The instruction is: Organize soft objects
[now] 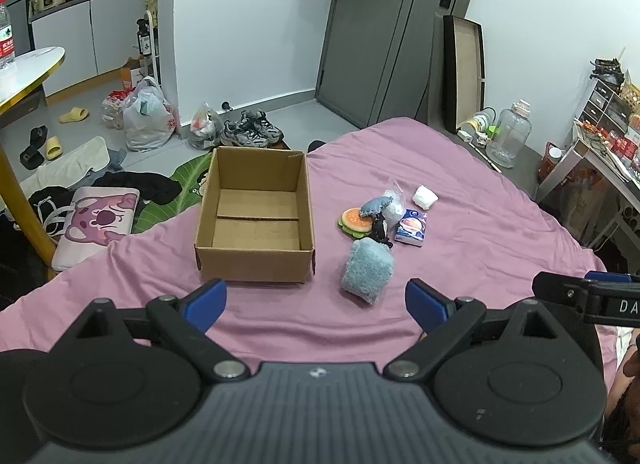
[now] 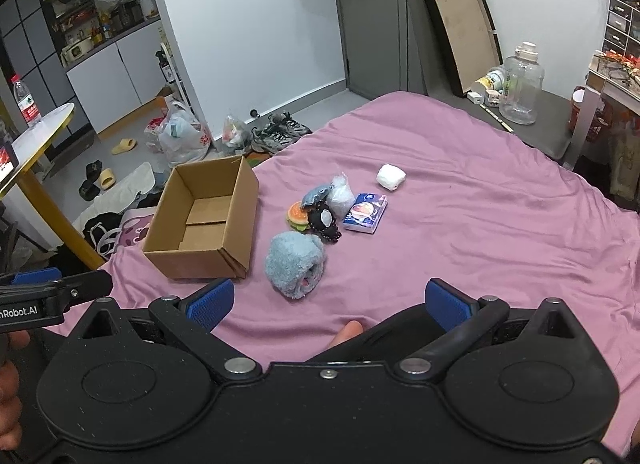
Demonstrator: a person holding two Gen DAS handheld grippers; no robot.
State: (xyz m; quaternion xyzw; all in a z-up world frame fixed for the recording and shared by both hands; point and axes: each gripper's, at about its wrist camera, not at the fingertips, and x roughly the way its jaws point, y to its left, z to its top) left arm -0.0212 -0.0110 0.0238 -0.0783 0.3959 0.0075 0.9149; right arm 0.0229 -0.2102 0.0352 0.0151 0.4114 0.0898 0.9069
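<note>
Soft pile: the fuzzy blue plush (image 2: 295, 266) is lying nearest on the pink bed (image 2: 480, 232), with the burger toy (image 2: 296, 216), black pouch (image 2: 325, 221), clear bag (image 2: 341, 195), tissue pack (image 2: 366, 213) and white wad (image 2: 391, 176) clustering just behind it, probably dumped together for sorting.
Cardboard box (image 1: 256, 220): sitting open and empty just left of the pile, likely the drop spot.
Left claw (image 1: 316, 300): hovering wide, gripping nothing.
Right claw (image 2: 330, 300): also gaping wide, pointing roughly at the plush, so that's looking like the first grab.
</note>
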